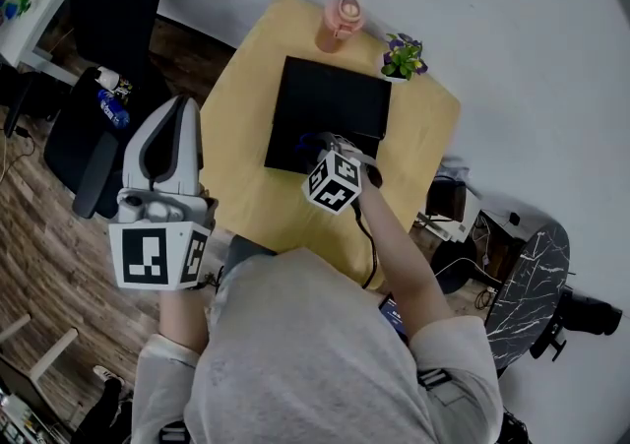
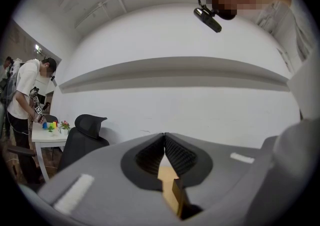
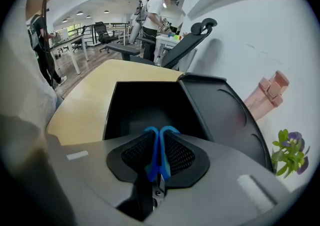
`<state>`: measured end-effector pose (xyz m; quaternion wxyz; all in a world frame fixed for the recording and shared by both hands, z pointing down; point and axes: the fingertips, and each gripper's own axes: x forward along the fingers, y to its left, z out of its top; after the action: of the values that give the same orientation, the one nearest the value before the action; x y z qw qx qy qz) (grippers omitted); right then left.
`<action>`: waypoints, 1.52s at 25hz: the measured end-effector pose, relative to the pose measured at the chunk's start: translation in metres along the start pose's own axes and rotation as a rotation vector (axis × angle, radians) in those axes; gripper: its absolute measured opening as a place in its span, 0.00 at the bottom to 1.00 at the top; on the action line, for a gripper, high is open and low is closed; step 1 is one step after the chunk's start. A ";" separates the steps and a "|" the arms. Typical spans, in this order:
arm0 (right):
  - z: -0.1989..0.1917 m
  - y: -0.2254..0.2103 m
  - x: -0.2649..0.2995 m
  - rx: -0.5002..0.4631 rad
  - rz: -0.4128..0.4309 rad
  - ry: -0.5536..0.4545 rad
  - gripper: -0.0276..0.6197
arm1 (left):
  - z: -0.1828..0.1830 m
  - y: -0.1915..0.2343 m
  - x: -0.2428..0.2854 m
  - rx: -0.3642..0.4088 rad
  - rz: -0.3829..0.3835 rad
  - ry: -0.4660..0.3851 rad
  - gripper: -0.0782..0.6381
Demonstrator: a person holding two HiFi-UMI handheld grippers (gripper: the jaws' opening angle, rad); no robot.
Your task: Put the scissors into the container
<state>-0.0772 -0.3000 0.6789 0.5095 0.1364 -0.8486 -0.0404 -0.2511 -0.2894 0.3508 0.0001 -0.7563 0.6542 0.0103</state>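
One pair of scissors (image 3: pixel 152 155) pinched in right tool (image 3: pixel 158 133), seemingly above one black container (image 3: pixel 145 104), left tool (image 2: pixel 164 137) closed, empty.

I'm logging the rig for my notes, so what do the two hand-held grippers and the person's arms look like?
The left hand-held gripper and right hand-held gripper have grey moulded bodies with black ribbed pads. The left cube and right cube are white with black square markers. A black cable runs along the right arm. The person wears a light grey top.
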 end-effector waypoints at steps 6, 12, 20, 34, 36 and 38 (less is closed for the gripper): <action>-0.004 0.001 0.005 0.050 0.041 0.045 0.16 | 0.001 0.001 0.002 0.003 -0.008 0.000 0.19; 0.001 0.001 0.000 0.113 0.048 0.020 0.16 | 0.006 0.001 0.003 0.010 -0.016 -0.009 0.19; 0.022 -0.014 -0.040 0.261 -0.037 -0.141 0.05 | 0.018 -0.018 0.013 0.019 -0.071 -0.048 0.19; 0.050 -0.069 -0.192 0.530 -0.404 -0.528 0.05 | 0.051 -0.081 0.025 0.033 -0.207 -0.133 0.19; 0.050 -0.073 -0.212 0.542 -0.448 -0.560 0.05 | 0.054 -0.089 0.025 0.033 -0.220 -0.142 0.19; 0.052 -0.078 -0.232 0.550 -0.484 -0.595 0.05 | 0.057 -0.095 0.025 0.034 -0.231 -0.150 0.19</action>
<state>-0.0053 -0.3147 0.4397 0.1649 0.4427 -0.8809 0.0310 -0.1546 -0.2994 0.2925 0.0630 -0.8236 0.5609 0.0558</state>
